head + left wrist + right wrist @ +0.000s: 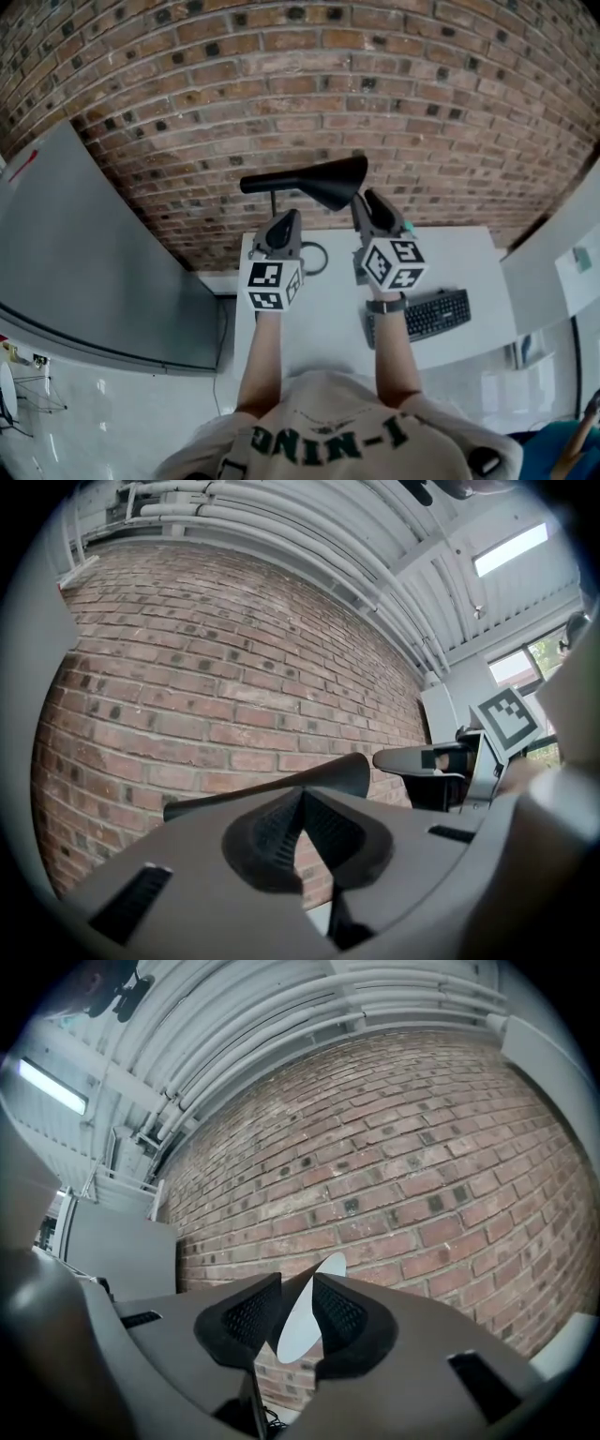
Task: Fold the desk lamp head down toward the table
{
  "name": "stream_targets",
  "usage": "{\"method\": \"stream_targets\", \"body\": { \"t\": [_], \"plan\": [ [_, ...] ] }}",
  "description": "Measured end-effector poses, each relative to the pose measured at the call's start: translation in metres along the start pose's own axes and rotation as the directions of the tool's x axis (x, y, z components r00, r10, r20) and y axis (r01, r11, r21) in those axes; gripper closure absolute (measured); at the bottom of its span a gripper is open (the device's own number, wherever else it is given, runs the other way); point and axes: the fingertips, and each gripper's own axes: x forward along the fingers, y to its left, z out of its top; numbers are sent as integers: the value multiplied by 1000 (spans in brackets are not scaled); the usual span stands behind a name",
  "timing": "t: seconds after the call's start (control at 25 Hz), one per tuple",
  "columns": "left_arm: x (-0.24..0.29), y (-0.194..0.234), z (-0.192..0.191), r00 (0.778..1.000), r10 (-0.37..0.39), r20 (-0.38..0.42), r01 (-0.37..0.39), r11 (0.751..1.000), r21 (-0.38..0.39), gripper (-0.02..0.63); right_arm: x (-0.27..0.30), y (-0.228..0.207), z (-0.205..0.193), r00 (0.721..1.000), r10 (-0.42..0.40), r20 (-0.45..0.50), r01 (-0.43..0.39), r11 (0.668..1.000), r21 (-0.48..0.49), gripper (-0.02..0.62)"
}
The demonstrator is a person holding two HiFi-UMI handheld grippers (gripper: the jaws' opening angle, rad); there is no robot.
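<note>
The lamp head (309,180) is sitting high up on its thin stem (274,202), lying almost flat, at the back of the white table (328,323) near the brick wall (281,75). It is not folded down yet. The person is holding both tools up at the lamp. The right gripper (298,1281) is standing part way open, and the wide end of the lamp head, with its white face, is sitting in the gap between the two pads. I think it is there to take hold of that end so the head can be pulled down, but the pads are not looking squeezed onto it. The left gripper (302,795) is pinched closed with nothing in it, and it is pointing at the lamp, close to the stem. My guess is that it is waiting there to steady the lamp so it does not tip. A black keyboard (420,315) is lying on the table to the right, well away from the lamp. A big grey board (84,262) is standing off to the left. Only the left gripper is looking close enough to get in the way when the head comes down.
</note>
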Motion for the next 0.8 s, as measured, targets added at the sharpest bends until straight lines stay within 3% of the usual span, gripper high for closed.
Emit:
{"method": "stream_targets", "body": {
  "t": [0.24, 0.44, 0.8],
  "plan": [
    [13, 3, -1, 1000, -22, 3, 22, 1000, -8, 609, 13, -8, 9, 999, 17, 33, -19, 998, 61, 466],
    [19, 4, -3, 999, -40, 6, 40, 999, -4, 609, 28, -21, 12, 1000, 3, 29, -7, 989, 148, 463],
    [29, 11, 4, 998, -61, 24, 61, 998, -3, 609, 51, -24, 21, 997, 77, 10, -75, 934, 350, 465]
  ]
}}
